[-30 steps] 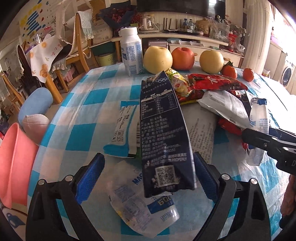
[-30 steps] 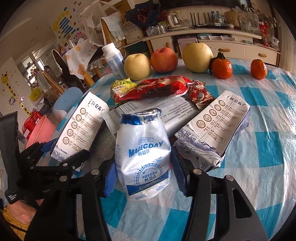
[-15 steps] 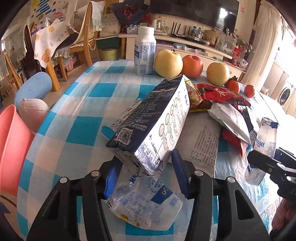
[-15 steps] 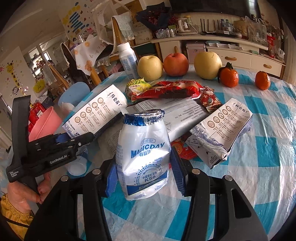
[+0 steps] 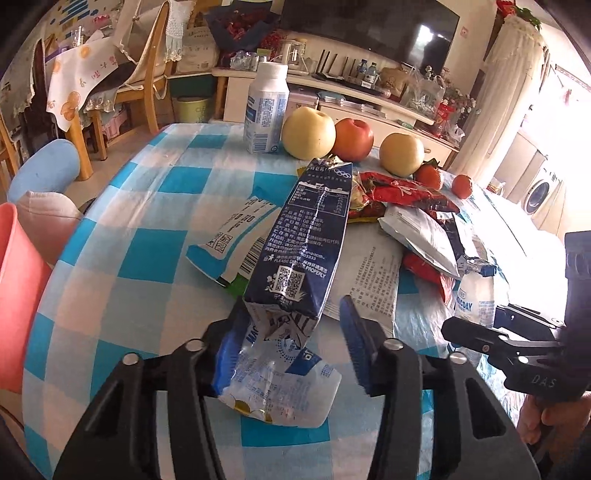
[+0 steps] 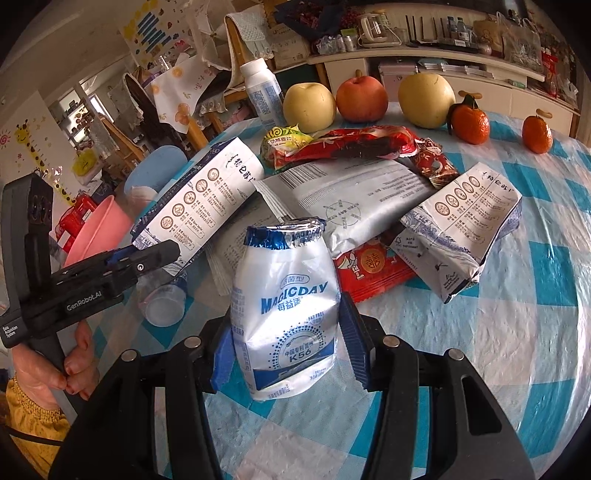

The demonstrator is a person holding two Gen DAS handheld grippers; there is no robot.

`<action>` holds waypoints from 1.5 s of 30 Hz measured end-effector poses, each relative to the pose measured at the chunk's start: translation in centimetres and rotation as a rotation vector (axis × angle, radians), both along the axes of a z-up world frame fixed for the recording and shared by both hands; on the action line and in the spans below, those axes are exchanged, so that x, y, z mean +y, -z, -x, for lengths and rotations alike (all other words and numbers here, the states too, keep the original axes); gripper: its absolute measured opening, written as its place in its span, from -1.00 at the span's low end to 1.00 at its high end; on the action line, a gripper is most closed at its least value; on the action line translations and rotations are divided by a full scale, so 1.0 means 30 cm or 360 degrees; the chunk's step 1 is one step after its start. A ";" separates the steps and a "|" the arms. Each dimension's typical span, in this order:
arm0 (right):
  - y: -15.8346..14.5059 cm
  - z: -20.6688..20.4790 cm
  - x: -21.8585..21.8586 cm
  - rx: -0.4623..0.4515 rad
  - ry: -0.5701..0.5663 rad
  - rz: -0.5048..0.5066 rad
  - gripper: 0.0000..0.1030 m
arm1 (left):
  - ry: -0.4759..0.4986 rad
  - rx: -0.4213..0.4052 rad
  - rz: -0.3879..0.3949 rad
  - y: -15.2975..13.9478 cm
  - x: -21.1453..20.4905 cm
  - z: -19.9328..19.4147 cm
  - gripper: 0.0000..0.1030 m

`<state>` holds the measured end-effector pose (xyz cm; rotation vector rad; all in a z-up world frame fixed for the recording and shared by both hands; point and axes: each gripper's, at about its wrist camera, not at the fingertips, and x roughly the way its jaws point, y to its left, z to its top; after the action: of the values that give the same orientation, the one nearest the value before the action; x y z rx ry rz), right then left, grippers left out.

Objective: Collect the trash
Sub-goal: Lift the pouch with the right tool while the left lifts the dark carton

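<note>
A dark television (image 5: 369, 33) is mounted above a long cream sideboard (image 6: 436, 62); wooden chairs (image 5: 147, 81) are draped with cloths, and strong daylight is admitted past the curtain (image 5: 506, 85).

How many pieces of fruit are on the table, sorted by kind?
Yellow pears: 2
Red apple: 1
Tangerines: 2
Total: 5

Your right-wrist view: yogurt pouch (image 6: 284, 306) dead centre, milk carton (image 6: 461, 229) at 2 o'clock, fruit row (image 6: 360, 98) at 12 behind wrappers (image 6: 354, 147).
</note>
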<state>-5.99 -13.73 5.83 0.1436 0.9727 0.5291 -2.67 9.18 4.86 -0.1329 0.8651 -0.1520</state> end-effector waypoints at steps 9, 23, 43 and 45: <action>0.003 -0.002 -0.036 -0.0003 0.0095 0.0044 0.26 | -0.0023 -0.0080 -0.0198 0.005 -0.030 -0.044 0.12; -0.014 0.041 -0.077 -0.0051 0.0171 0.0094 0.19 | -0.0047 -0.0114 -0.0089 -0.021 -0.002 -0.021 -0.32; -0.203 0.084 0.246 -0.0206 -0.0007 -0.0083 0.19 | -0.0421 -0.0332 0.0089 -0.237 0.373 0.121 -0.34; -0.237 0.072 0.353 -0.0220 -0.0094 -0.0135 0.19 | -0.0535 -0.0341 0.0088 -0.255 0.461 0.145 -0.34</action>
<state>-8.14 -3.14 12.95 0.1528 0.8219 0.6268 -7.01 23.02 12.50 -0.3057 0.6145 0.1235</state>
